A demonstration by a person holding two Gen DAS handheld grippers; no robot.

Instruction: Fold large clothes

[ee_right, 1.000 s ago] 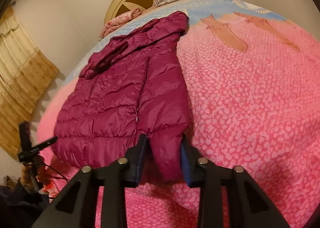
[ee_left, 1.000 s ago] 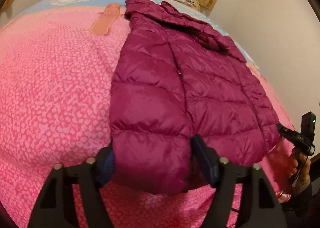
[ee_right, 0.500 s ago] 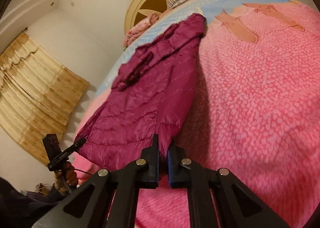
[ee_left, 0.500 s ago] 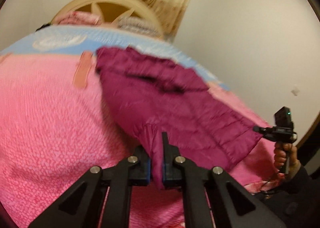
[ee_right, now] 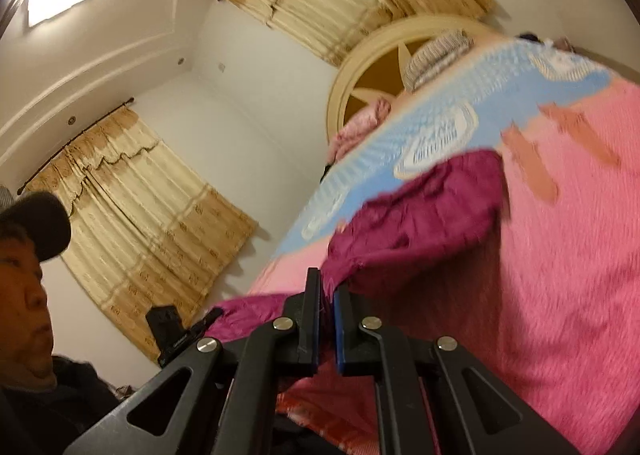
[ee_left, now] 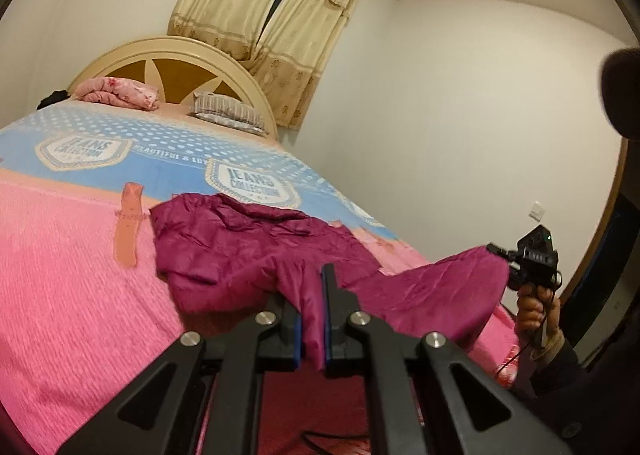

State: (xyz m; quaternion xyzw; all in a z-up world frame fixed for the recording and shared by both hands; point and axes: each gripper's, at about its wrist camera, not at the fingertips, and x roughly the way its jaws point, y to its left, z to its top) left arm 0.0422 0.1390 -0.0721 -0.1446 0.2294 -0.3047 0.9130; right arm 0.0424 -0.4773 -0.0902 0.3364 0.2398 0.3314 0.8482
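Observation:
A magenta quilted puffer jacket (ee_left: 240,255) lies on the pink bedspread (ee_left: 60,275), its hem lifted off the bed toward me. My left gripper (ee_left: 312,319) is shut on one corner of the hem. My right gripper (ee_right: 327,315) is shut on the other hem corner, and it also shows at the right of the left wrist view (ee_left: 494,249), pinching the fabric. The jacket (ee_right: 420,207) sags between the two grips, its collar end still resting on the bed.
The bed has a cream headboard (ee_left: 168,59), a pink folded blanket (ee_left: 120,93) and a striped pillow (ee_left: 228,113) at its head. Beige curtains (ee_left: 276,15) hang behind. A white wall (ee_left: 460,115) runs along the right. The person's face (ee_right: 24,295) is at the left.
Both grippers closed on the jacket's hem corners and lifted them up and back off the bed. The jacket, flat a second ago, now hangs raised at the near end.

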